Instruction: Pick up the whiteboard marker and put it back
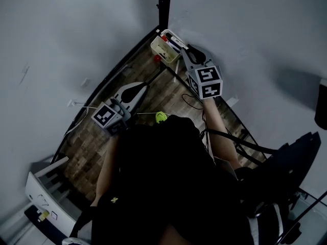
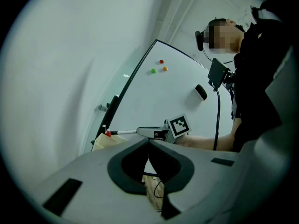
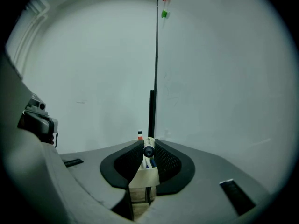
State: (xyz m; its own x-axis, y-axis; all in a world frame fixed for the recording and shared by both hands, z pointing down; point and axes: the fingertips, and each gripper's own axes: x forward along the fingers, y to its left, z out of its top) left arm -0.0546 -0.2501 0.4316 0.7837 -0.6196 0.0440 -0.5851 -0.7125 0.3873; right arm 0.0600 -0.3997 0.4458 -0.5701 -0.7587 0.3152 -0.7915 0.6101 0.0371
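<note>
My right gripper point(image 3: 148, 149) is shut on a whiteboard marker point(image 3: 148, 150), seen end-on between the ribbed pads. In the left gripper view the marker point(image 2: 126, 132) sticks out level from that gripper point(image 2: 136, 132) above a cream pen box point(image 2: 110, 142). Directly below the jaws in the right gripper view stands the box point(image 3: 145, 175) with other markers in it; a red-capped one point(image 3: 139, 135) pokes up behind. In the head view the box point(image 1: 162, 49) sits by the whiteboard's foot, just beyond the right gripper point(image 1: 185, 51). My left gripper point(image 2: 149, 142) is shut and holds nothing; it hangs over the wooden floor point(image 1: 143, 87).
The whiteboard point(image 2: 177, 85) carries three coloured magnets point(image 2: 161, 61) and a black eraser point(image 2: 201, 92). Its dark stand post point(image 3: 152, 111) rises behind the box. Cables point(image 1: 191, 100) and a green object point(image 1: 161, 117) lie on the floor. White shelving point(image 1: 48, 185) stands at lower left.
</note>
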